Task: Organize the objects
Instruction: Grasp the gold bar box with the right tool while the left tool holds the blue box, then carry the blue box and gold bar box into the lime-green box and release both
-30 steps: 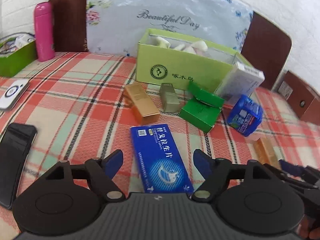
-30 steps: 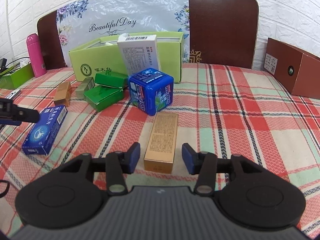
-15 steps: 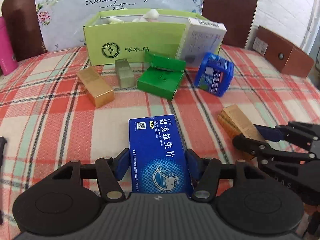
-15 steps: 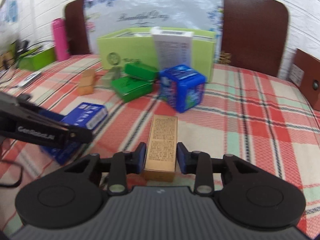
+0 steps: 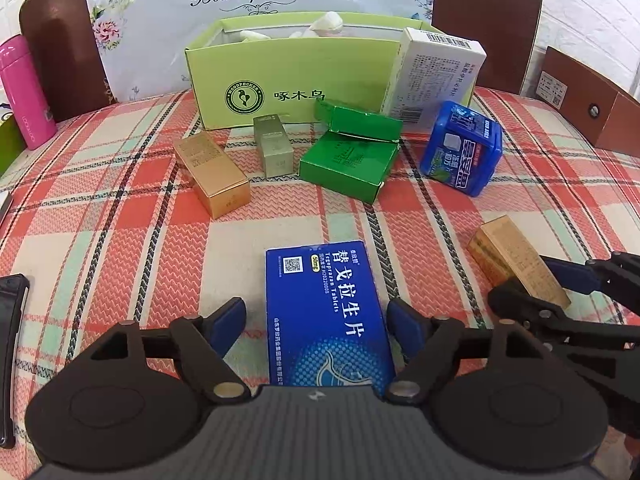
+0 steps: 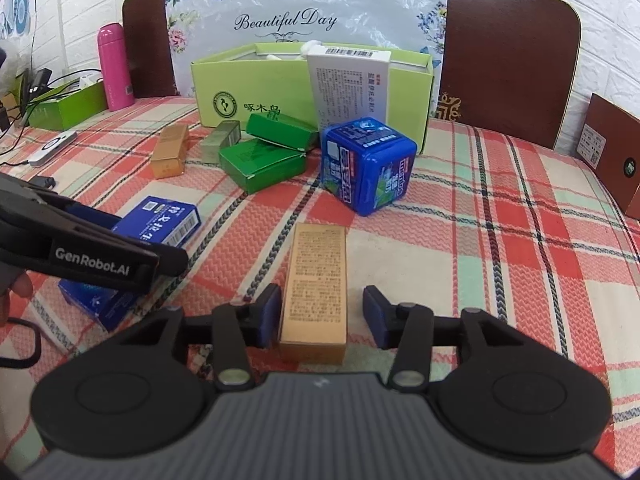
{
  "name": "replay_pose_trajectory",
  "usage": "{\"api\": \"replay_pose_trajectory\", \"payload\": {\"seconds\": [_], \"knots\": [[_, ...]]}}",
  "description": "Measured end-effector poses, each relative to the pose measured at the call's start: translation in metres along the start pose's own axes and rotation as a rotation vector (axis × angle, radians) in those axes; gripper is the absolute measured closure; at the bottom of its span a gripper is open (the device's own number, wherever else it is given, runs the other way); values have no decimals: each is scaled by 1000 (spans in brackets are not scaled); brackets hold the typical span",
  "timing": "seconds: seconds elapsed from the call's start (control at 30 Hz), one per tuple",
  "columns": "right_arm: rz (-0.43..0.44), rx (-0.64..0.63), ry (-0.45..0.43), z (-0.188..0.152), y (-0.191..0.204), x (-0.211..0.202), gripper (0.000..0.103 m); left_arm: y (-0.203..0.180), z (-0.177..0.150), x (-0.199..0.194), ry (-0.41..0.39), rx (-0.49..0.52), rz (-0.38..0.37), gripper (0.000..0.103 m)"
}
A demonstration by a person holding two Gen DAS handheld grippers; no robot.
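Plainly, the main risk is a skewed or missed grasp on either box; the left gripper (image 5: 316, 320) straddles the flat blue cardboard tablet box (image 5: 326, 316) with both blue pads apart from its long edges, so an off-centre closure could twist the box on the red, green and cream checked tablecloth (image 5: 120, 208); the right gripper (image 6: 320, 314) brackets the slim gold cardboard box (image 6: 314, 292), its left pad at or touching one side and its right pad clear of the other, so closing could shove the box sideways before it clamps; neither holds anything yet. Both grippers sit low and roughly level over the cloth, pointing toward the open light-green cardboard box (image 5: 296, 76) at the back, likely the destination; they lie close side by side, so the tools could knock together when lifting.
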State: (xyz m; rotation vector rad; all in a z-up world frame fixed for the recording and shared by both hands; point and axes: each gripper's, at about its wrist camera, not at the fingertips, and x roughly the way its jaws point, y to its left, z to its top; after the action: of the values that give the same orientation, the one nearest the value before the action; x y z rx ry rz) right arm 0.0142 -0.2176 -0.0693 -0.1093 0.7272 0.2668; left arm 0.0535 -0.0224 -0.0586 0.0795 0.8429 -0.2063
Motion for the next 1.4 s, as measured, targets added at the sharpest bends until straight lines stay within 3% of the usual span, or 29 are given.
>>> {"api": "replay_pose_trajectory", "payload": {"seconds": [0.13, 0.17, 0.23, 0.27, 0.43, 0.67, 0.93, 1.13, 1.4], "knots": [[10, 9, 4, 0, -1, 4, 56, 1, -2, 1, -18, 0, -4, 19], [15, 18, 3, 1, -2, 4, 56, 1, -3, 0, -22, 2, -8, 21], [23, 17, 0, 0, -1, 3, 64, 1, -3, -4, -32, 18, -39, 39], [37, 10, -4, 0, 0, 1, 73, 1, -2, -6, -31, 24, -48, 41], [85, 54, -49, 8, 0, -14, 73, 5, 9, -25, -73, 5, -116, 41], [92, 65, -241, 49, -12, -52, 73, 12, 62, -72, -281, 0, -187, 41], [152, 116, -346, 122, -49, -59, 73, 26, 140, -84, -415, -35, -162, 41], [83, 118, -402, 175, -64, -33, 73, 39, 190, -53, -403, -83, -143, 41], [50, 136, -277, 198, -72, 54, 73, 48, 218, 16, -309, -103, -94, 41]]}}
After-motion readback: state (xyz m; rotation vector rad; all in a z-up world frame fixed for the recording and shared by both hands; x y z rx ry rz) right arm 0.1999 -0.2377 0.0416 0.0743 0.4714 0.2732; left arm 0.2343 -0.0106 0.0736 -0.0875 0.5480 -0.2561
